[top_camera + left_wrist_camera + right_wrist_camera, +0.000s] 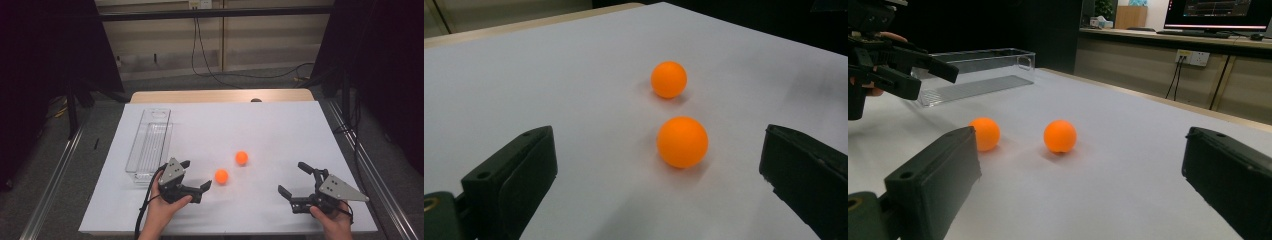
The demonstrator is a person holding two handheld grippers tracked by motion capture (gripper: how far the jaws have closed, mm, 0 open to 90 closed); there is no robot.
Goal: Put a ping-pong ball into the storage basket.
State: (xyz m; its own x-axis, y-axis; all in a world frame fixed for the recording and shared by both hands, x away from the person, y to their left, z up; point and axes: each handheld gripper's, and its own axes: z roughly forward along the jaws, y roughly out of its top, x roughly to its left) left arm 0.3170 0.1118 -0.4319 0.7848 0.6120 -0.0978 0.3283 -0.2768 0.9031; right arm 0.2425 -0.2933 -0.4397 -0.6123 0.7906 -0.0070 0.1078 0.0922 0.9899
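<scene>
Left gripper [196,176]: jaws spread wide, holding nothing; it sits low over the near-left part of the white table top [280,125], jaws aimed at the nearer ball.
Right gripper [295,179]: jaws spread wide, holding nothing; it sits near the table's near-right corner, jaws turned toward the middle.
Hands: the left hand [162,200] and the right hand [332,216] each grip the body of a gripper from the near edge.
Nearer orange ball [221,176]: on the table just beyond the left gripper's open jaws, not touched; in the left gripper view [682,142] it lies between the two jaw tips, a little ahead of them.
Farther orange ball [241,158]: near the first, apart from it, toward the table's middle; also untouched [668,79].
Clear plastic tray [149,145]: long and narrow, along the left edge, running from near the left gripper toward the far-left corner; nothing visible inside.
Open room: bare white surface between the balls and the right gripper, and across the far half of the table up to its far edge.
Writing: none legible; the monitor [1219,14] seen far off in the right gripper view is too small to read.
</scene>
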